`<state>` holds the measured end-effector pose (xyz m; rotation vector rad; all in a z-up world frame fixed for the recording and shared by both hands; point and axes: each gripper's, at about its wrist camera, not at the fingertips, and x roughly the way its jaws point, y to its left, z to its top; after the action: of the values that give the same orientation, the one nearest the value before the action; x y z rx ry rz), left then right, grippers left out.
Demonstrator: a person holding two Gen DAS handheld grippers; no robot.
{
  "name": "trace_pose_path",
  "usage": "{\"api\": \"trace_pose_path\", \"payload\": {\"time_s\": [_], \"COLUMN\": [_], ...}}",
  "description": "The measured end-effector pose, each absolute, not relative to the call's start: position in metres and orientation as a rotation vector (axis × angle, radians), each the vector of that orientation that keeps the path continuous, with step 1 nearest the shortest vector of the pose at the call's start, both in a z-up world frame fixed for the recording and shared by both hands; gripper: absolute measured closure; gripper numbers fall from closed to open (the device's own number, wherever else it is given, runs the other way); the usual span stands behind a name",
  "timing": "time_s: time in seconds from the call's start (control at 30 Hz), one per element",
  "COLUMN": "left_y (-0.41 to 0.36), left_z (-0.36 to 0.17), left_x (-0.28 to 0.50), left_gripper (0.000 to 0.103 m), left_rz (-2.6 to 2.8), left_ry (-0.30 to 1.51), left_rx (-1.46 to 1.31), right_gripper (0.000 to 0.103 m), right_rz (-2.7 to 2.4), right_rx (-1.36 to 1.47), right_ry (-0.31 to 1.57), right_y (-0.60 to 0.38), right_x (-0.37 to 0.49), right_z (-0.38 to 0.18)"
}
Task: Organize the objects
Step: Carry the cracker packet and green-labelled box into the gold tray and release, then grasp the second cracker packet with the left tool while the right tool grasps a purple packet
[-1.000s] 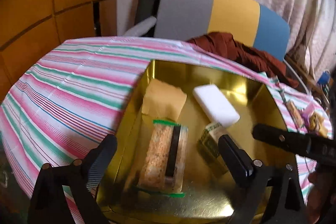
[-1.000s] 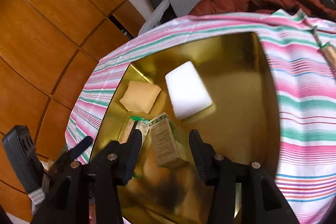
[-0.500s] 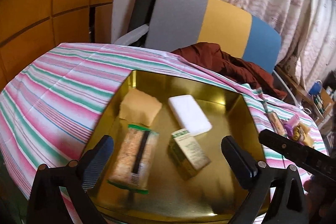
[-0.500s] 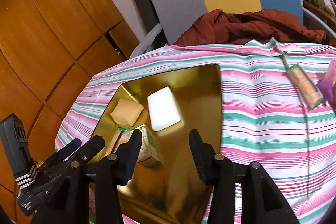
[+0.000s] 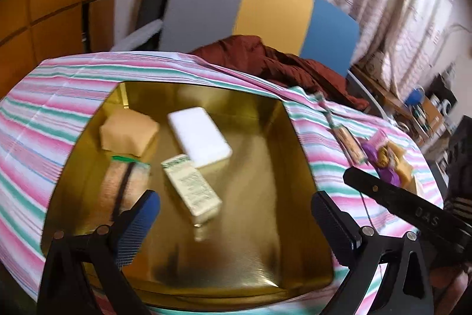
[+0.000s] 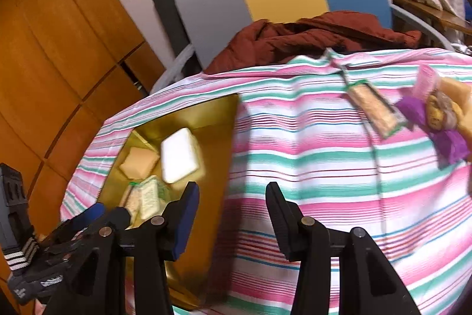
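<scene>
Gold tray (image 5: 298, 155) beneath empty, wide-spread left hand-held gripper (image 5: 234, 211); right hand-held gripper (image 6: 233, 202) partly spread, empty.

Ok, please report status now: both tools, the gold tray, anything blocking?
Left tool open, empty. Right tool partly open, empty. Gold tray holds four items; snack packets lie outside on the striped cloth. Nothing blocking.
</scene>
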<state>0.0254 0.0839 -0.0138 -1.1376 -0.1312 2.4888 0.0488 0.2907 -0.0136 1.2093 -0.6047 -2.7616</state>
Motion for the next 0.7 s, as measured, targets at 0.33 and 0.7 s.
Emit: {"api": "trace_pose_path", "payload": {"time_s": [0.33,0.7], "left_y": [0.124,0.163], "left_z": [-0.008,-0.004], "left_x": [0.037,0.043], "left_gripper": [0.0,0.0], "left_rz": [2.35,2.295], "left_ry": [-0.035,0.034], "left_rx": [-1.13,-1.133], "right_gripper": [0.056,0.056], "right_rz": [-2.997,-3.184], "right_rx": [1.298,1.43], "right_ry": [-0.667,-0.646], "right_y": [0.401,0.501], "right_x": [0.073,0.059], "right_z": [-0.031,-0.054]}}
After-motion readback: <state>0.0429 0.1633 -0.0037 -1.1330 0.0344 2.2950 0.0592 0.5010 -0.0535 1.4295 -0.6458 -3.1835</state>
